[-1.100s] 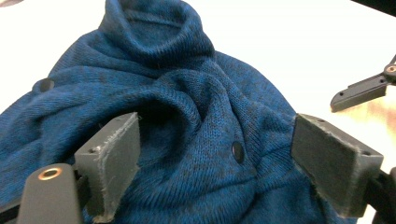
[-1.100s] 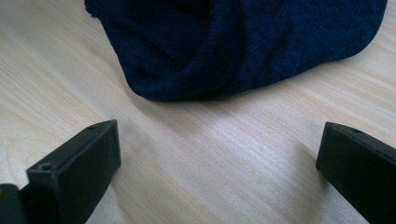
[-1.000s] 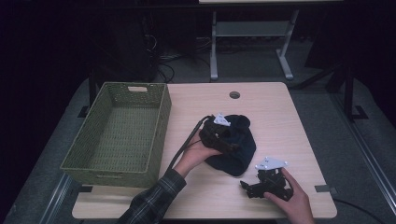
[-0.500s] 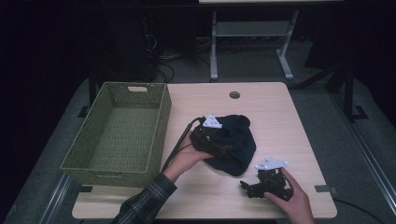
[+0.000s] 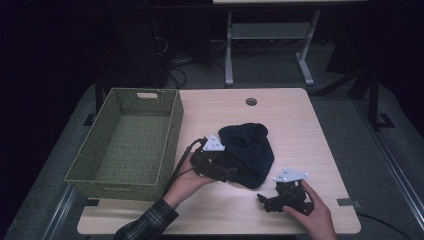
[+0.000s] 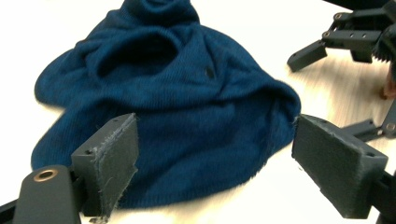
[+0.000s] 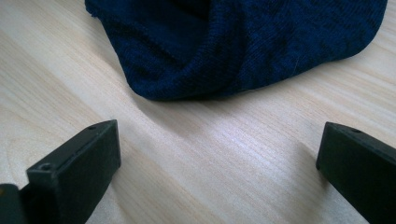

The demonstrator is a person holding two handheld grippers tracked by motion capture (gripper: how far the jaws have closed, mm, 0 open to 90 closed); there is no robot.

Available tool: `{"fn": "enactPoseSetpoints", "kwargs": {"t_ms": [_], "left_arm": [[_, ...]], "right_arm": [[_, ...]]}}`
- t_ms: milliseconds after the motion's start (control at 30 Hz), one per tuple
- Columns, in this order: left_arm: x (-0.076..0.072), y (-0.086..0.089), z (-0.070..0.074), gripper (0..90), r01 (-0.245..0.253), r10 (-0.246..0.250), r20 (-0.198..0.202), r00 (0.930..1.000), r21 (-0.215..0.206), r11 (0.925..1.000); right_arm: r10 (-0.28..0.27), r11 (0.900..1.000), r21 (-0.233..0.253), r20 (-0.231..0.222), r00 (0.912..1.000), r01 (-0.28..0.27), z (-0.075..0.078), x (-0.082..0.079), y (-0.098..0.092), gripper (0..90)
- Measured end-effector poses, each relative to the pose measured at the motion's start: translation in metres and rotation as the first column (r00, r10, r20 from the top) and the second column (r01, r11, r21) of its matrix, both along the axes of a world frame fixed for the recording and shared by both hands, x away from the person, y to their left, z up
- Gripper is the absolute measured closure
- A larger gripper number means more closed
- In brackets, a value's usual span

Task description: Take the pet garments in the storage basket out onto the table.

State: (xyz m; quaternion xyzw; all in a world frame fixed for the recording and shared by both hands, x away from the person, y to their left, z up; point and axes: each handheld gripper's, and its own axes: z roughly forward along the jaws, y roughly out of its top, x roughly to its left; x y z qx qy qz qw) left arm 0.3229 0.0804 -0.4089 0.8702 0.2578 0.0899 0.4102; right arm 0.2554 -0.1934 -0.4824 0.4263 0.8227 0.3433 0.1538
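Centre of the high view: a dark blue knit beanie (image 5: 247, 152) is lying crumpled on the tabletop (image 5: 300, 130). The left tongs (image 5: 222, 172) are gaping wide at its lower-left edge. The right tongs (image 5: 265, 200), at lower right, are also standing open, near it but apart. A green woven basket (image 5: 127, 140) is sitting at left.

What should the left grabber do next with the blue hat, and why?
Probably ease the left gripper forward and close on the hat's near edge. Its jaws stand wide open with the blue knit between them, not yet pinched. The empty green basket beside it looks like the likely place for it.
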Motion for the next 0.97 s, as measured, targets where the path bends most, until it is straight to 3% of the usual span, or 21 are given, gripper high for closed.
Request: {"fn": "enactPoseSetpoints", "kwargs": {"t_ms": [367, 567, 767, 967], "left_arm": [[-0.017, 0.021, -0.023, 13.6, -0.052, 0.053, -0.035, 0.998, 0.021, 0.9984], [-0.02, 0.022, -0.034, 13.1, -0.069, 0.072, -0.038, 0.9967, 0.06, 0.9958], [-0.022, 0.022, -0.048, 13.0, -0.069, 0.074, -0.041, 0.9964, 0.125, 0.9898], [-0.023, 0.02, -0.054, 13.0, -0.063, 0.072, -0.055, 0.9959, 0.147, 0.9871]], "right_arm": [[0.001, 1.0, -0.002, -0.001, 1.0, -0.001, 0.0, 0.0, 0.0, 0.0], [0.0, 1.0, 0.0, -0.002, 1.0, 0.0, 0.0, 0.0, 0.0, 0.0], [0.0, 1.0, -0.001, -0.001, 1.0, 0.0, 0.0, 0.0, 0.0, 0.0], [0.0, 1.0, -0.001, -0.001, 1.0, 0.0, 0.0, 0.0, 0.0, 0.0]]}}
